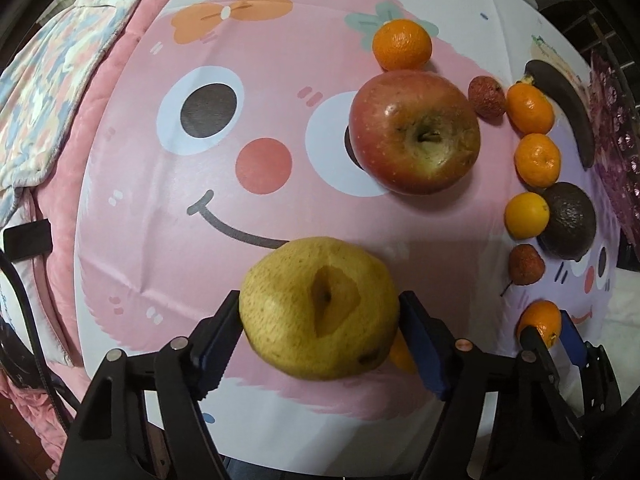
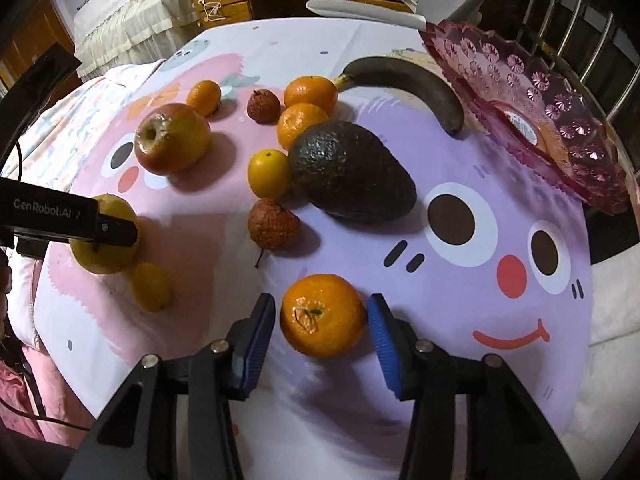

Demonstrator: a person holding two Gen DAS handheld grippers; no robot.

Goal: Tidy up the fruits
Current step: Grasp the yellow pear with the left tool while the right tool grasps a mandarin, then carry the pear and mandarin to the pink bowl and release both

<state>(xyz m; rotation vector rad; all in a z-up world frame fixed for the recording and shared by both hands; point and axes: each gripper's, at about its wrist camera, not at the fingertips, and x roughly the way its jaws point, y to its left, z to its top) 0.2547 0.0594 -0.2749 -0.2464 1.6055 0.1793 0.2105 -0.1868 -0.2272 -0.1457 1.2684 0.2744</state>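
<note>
fruit lies all over a round table under a pink and purple cartoon tablecloth (image 2: pixel 460 160). the left gripper (image 1: pixel 320 312) has its two jaws pinching a big yellow pear (image 1: pixel 320 308), one jaw on each side, touching it. in the right wrist view the pear (image 2: pixel 106 236) looks lifted a bit off the cloth, and a small yellow lemon (image 2: pixel 152 286) sits just beside it below. the right gripper (image 2: pixel 322 316) has its jaws spread around a mandarin (image 2: pixel 323 314) that sits on the purple part of the cloth; there is a thin gap by the left pad, and by the right pad i cannot tell if it is touching. past the pear sits a red apple (image 1: pixel 414 132) with a small orange (image 1: pixel 402 44) just behind it. a dark avocado (image 2: pixel 352 172) lies in the middle with a yellow-orange round fruit (image 2: pixel 269 173) touching its side. two more oranges (image 2: pixel 306 108) sit close together behind the avocado. one brown-red lychee (image 2: pixel 273 224) lies in front of the avocado and another lychee (image 2: pixel 263 106) sits farther back. a very dark banana (image 2: pixel 408 86) curves beside a pink glass bowl (image 2: pixel 560 120) at the table's edge.
</note>
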